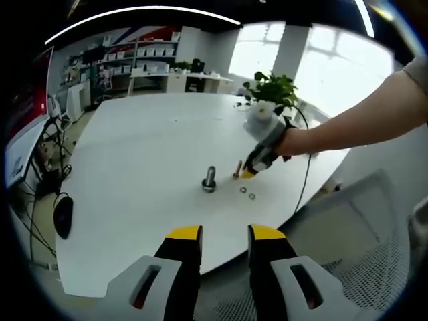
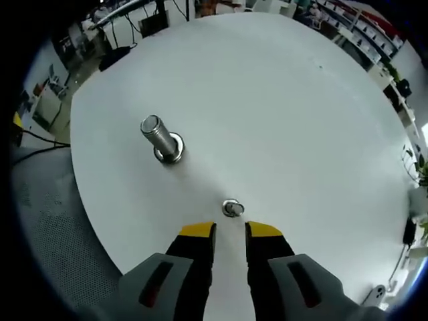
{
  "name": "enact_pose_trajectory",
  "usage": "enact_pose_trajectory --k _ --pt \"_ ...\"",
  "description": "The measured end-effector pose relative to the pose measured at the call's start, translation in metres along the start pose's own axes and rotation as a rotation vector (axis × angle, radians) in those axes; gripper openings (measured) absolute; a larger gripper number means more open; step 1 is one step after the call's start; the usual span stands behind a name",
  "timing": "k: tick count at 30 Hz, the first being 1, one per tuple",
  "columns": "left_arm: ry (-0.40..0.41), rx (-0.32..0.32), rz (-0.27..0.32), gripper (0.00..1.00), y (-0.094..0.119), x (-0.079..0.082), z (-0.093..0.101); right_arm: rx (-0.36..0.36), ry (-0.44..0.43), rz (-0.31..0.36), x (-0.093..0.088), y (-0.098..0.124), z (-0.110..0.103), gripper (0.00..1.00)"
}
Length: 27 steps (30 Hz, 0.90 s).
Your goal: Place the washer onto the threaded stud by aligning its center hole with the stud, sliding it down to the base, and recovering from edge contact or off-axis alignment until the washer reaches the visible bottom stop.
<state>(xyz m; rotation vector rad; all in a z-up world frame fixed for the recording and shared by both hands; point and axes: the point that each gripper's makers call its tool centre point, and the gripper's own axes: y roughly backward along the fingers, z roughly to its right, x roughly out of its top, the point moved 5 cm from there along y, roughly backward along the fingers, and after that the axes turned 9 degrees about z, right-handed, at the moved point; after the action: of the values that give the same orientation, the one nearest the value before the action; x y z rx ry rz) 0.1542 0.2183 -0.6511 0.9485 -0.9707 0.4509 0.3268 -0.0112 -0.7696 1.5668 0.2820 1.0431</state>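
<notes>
Washer (image 2: 232, 208) lies on table (image 2: 281, 100) just ahead of right gripper's (image 2: 230, 231) parted jaws

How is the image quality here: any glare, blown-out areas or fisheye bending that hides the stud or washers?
Left gripper view: the windows behind are blown out, the table edge bows, yet the stud reads clearly and the washers are tiny. Right gripper view: even light, soft shadows, the washer glints slightly ahead of the jaws.
</notes>
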Motion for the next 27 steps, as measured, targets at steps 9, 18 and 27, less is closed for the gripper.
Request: enact_pose_trajectory --k 9,18,27 --pt "0.002 0.019 0.033 0.24 0.001 0.005 -0.003 -0.009 0.000 0.012 -0.018 0.020 0.003 0.22" --pt "0.018 0.062 0.056 0.26 0.004 0.007 -0.008 0.025 -0.004 0.032 -0.029 0.025 -0.003 0.22" --pt "0.014 0.089 0.023 0.29 0.004 0.001 -0.009 0.077 -0.003 0.072 -0.040 0.028 -0.016 0.23"
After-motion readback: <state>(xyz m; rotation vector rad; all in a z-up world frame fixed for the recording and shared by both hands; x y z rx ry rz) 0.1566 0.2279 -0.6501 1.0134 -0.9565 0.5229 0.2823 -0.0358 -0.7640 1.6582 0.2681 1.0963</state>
